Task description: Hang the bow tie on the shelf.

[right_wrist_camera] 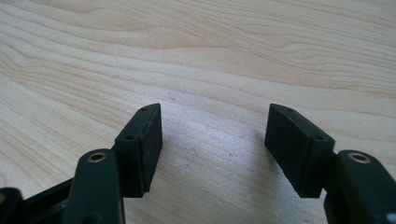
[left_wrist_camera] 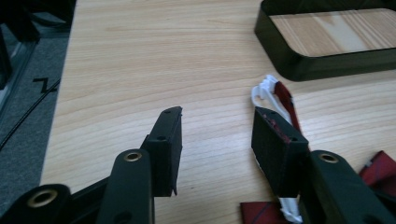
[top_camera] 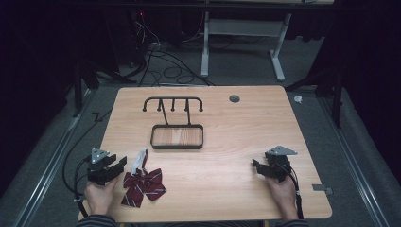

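Note:
A dark red striped bow tie (top_camera: 143, 184) with a white strap lies near the table's front left. In the left gripper view its white strap (left_wrist_camera: 266, 95) and red cloth (left_wrist_camera: 380, 165) lie beside and behind the right jaw. My left gripper (top_camera: 113, 166) (left_wrist_camera: 217, 135) rests on the table just left of the bow tie, open, with bare wood between its jaws. My right gripper (top_camera: 259, 166) (right_wrist_camera: 215, 135) rests at the front right, open over bare wood. A black wire stand (top_camera: 173, 105) with hooks rises from a black-rimmed wooden tray (top_camera: 177, 144) (left_wrist_camera: 299, 65) at the table's middle.
A light wood table (top_camera: 236, 137) carries everything, with a round grommet hole (top_camera: 234, 98) near its far edge. Cables trail over the grey floor behind and to the left. A white desk frame (top_camera: 246, 42) stands farther back.

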A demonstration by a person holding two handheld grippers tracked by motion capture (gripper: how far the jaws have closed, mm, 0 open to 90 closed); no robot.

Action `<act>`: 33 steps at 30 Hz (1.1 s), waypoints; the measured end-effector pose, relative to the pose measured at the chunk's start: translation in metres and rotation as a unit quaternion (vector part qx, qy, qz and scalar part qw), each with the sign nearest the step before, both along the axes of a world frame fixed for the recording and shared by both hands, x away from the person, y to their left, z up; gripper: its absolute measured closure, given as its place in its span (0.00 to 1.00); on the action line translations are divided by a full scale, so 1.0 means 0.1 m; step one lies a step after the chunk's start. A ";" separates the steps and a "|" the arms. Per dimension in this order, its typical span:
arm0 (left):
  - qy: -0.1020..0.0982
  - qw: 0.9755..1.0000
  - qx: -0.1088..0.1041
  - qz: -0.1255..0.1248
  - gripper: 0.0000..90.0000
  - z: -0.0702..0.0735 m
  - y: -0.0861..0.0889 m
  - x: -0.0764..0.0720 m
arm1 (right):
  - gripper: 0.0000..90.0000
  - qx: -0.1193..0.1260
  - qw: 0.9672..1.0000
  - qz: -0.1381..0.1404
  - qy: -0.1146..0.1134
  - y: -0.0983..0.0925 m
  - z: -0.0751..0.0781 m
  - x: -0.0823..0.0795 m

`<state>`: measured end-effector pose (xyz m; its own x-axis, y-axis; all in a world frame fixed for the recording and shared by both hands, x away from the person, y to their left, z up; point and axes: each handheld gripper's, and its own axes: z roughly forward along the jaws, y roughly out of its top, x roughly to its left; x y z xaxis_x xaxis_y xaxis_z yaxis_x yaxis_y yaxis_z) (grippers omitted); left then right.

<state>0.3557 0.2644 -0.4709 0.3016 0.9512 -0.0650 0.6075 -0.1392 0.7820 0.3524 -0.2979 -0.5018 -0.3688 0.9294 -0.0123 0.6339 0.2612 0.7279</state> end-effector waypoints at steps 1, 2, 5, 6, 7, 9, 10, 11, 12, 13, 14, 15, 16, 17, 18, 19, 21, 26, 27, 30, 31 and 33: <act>0.000 1.000 0.002 -0.004 0.60 0.01 -0.02 0.00 | 0.42 0.000 1.000 -0.001 0.000 0.00 0.00 0.00; -0.001 1.000 0.002 -0.008 0.61 0.02 -0.04 0.00 | 0.42 0.000 1.000 -0.001 0.000 0.00 0.00 0.00; -0.001 1.000 0.000 -0.017 0.61 0.04 -0.08 0.00 | 0.43 0.000 1.000 -0.001 0.000 0.00 0.00 0.00; -0.003 1.000 0.003 -0.025 0.61 0.07 -0.12 0.01 | 0.42 0.001 1.000 -0.001 0.000 0.00 0.00 0.00; -0.003 1.000 0.003 -0.025 0.62 0.07 -0.12 0.01 | 0.42 0.001 1.000 -0.001 0.000 0.00 0.00 0.00; -0.003 0.999 0.004 -0.036 0.63 0.09 -0.17 0.02 | 0.42 0.001 1.000 -0.001 0.000 0.00 0.00 0.00; -0.003 0.999 0.004 -0.041 0.63 0.10 -0.19 0.03 | 0.42 0.001 1.000 -0.001 0.000 0.00 0.00 0.00; -0.003 0.999 0.007 -0.046 0.64 0.11 -0.22 0.03 | 0.42 0.001 1.000 -0.001 0.000 0.00 0.00 0.00; 0.000 0.999 0.009 -0.052 0.64 0.12 -0.24 0.04 | 0.42 0.000 1.000 -0.001 0.000 0.00 0.00 0.00; 0.002 0.998 0.009 -0.057 0.64 0.12 -0.26 0.05 | 0.42 0.000 1.000 -0.001 0.000 0.00 0.00 0.00; 0.005 0.998 0.011 -0.062 0.65 0.12 -0.29 0.06 | 0.43 0.001 1.000 -0.001 0.000 0.00 0.00 0.00; 0.005 0.998 0.010 -0.065 0.65 0.12 -0.31 0.07 | 0.43 0.000 1.000 -0.001 0.000 0.00 0.00 0.00; 0.007 0.997 0.013 -0.071 0.65 0.12 -0.35 0.09 | 0.42 0.000 1.000 -0.001 0.000 0.00 0.00 0.00; 0.007 0.997 0.013 -0.071 0.65 0.12 -0.35 0.09 | 0.42 0.000 1.000 -0.001 0.000 0.00 0.00 0.00; 0.010 0.997 0.019 -0.075 0.65 0.12 -0.37 0.10 | 0.43 0.001 1.000 -0.001 0.000 0.00 0.00 0.00; 0.009 0.997 0.020 -0.077 0.65 0.11 -0.39 0.11 | 0.43 0.000 1.000 0.000 0.000 0.00 0.00 0.00; 0.014 0.996 0.020 -0.083 0.65 0.09 -0.44 0.15 | 0.43 0.001 1.000 -0.001 0.000 0.00 0.00 0.00; 0.029 0.995 0.024 -0.093 0.66 0.05 -0.52 0.22 | 0.42 0.001 1.000 0.000 0.001 0.00 0.00 0.00; 0.029 0.995 0.024 -0.093 0.66 0.05 -0.52 0.22 | 0.42 0.001 1.000 0.000 0.001 0.00 0.00 0.00; 0.035 0.994 0.030 -0.102 0.67 0.03 -0.59 0.27 | 0.42 0.001 1.000 0.000 0.001 0.00 0.00 0.00; 0.035 0.994 0.030 -0.102 0.67 0.03 -0.59 0.27 | 0.42 0.001 1.000 0.000 0.001 0.00 0.00 0.00; 0.038 0.993 0.034 -0.105 0.67 0.03 -0.62 0.30 | 0.42 0.001 1.000 0.000 0.001 0.00 0.00 0.00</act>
